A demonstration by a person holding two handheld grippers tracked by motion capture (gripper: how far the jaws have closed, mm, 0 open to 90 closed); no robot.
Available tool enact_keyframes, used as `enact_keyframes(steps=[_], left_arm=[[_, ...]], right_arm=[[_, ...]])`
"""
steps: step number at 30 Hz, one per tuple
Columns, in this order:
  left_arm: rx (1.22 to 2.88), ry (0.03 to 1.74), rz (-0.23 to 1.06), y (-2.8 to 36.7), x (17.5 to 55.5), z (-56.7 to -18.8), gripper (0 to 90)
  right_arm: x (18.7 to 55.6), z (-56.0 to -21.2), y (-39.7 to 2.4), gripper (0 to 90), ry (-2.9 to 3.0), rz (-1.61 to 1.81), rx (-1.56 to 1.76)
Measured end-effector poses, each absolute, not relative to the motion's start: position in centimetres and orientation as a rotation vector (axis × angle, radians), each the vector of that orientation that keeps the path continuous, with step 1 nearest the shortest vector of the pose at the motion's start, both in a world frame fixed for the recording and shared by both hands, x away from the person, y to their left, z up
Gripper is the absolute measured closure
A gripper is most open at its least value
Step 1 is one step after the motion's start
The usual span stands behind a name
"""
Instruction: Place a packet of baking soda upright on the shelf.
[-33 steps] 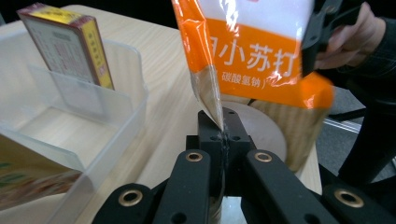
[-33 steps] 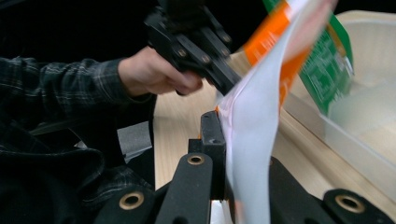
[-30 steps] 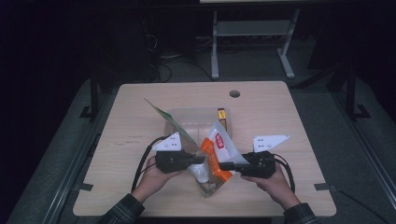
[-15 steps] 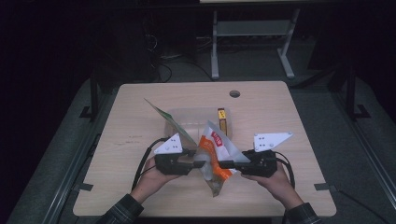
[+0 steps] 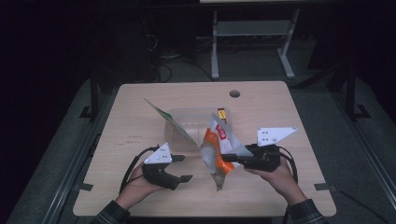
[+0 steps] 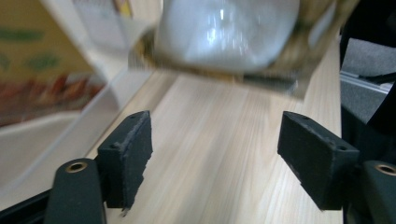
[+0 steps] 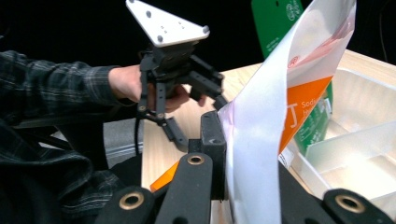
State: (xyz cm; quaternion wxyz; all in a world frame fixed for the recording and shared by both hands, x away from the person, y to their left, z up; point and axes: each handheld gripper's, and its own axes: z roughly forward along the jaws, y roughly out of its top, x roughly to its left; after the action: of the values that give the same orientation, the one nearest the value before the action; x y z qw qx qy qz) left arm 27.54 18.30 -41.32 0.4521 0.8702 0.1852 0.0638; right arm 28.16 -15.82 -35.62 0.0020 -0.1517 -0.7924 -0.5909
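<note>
An orange and white snack bag (image 5: 215, 144) hangs above the table's front middle, pinched at its edge by my right gripper (image 5: 227, 157), which is shut on it. In the right gripper view the white and orange film (image 7: 275, 93) rises from between the jaws of that gripper (image 7: 224, 140). My left gripper (image 5: 186, 168) sits to the bag's left, apart from it. Its jaws have just been opening and nothing is between them. In the left gripper view that gripper (image 6: 215, 154) frames bare wood, with the blurred bag (image 6: 229, 32) ahead and above.
A clear plastic divided tray (image 5: 187, 116) stands mid-table behind the bag, with a green packet (image 5: 170, 121) leaning at its left. A small yellow and red packet (image 5: 222, 113) lies by its right end. A round cable hole (image 5: 235, 94) is near the far edge.
My left gripper has let go of the bag, opened wide and drawn back to the left. The bag stays in my right gripper, which has barely moved.
</note>
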Motion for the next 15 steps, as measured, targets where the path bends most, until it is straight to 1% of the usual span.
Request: enact_keyframes(steps=[5, 10, 15], left_arm=[[2.166, 0.505, 0.162, 20.1, 27.7, -41.9, 23.4], [2.172, 0.542, 0.197, 22.2, 28.2, -42.0, 23.1], [2.144, 0.609, 0.196, 23.5, 28.8, -42.5, 23.1]], right_arm=[[29.1, -35.3, -15.5, 90.0, -2.514, -1.846, -0.508], [30.2, -34.4, -15.3, 90.0, -2.536, -1.862, -0.518], [31.4, -33.4, -15.1, 90.0, -2.552, -1.851, -0.536]])
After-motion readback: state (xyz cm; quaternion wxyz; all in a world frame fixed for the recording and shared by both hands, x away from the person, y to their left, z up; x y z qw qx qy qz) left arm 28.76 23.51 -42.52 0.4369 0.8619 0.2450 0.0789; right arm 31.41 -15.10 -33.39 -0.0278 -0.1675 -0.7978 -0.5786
